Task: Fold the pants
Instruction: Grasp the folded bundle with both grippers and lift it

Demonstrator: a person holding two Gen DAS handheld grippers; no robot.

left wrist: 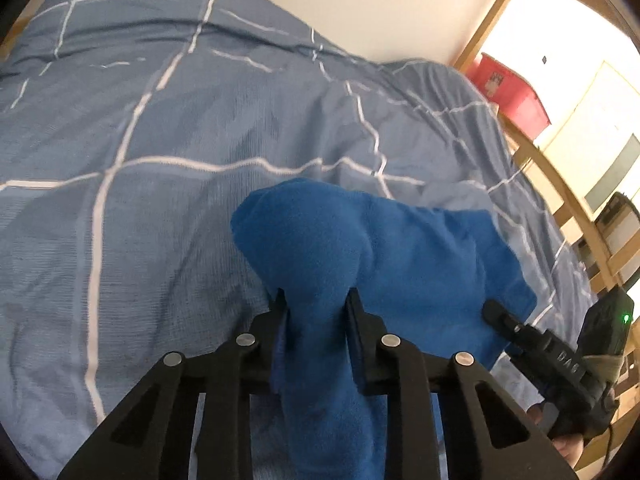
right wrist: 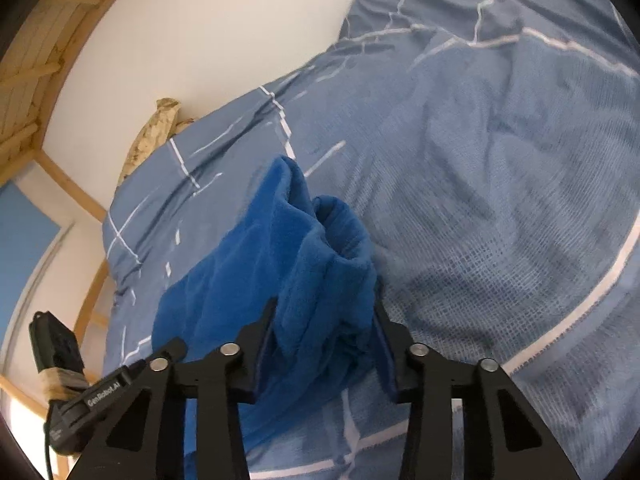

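Bright blue fleece pants (left wrist: 400,256) lie bunched on a blue checked bed cover. In the left wrist view my left gripper (left wrist: 316,300) is shut on a thick fold of the pants, and the cloth bulges out ahead of the fingertips. To the right in that view the other gripper's black finger (left wrist: 504,320) touches the same garment. In the right wrist view my right gripper (right wrist: 326,312) is shut on a gathered wad of the pants (right wrist: 304,252), which rises in folds ahead of the jaws. The rest of the pants trails toward the lower left.
The blue checked duvet (left wrist: 140,128) covers the whole bed, rumpled into ridges. A white wall (right wrist: 200,40) runs behind it. A wooden bed frame (left wrist: 560,184) borders the right edge, with a red box (left wrist: 508,92) beyond. A beige pillow (right wrist: 154,136) lies against the wall.
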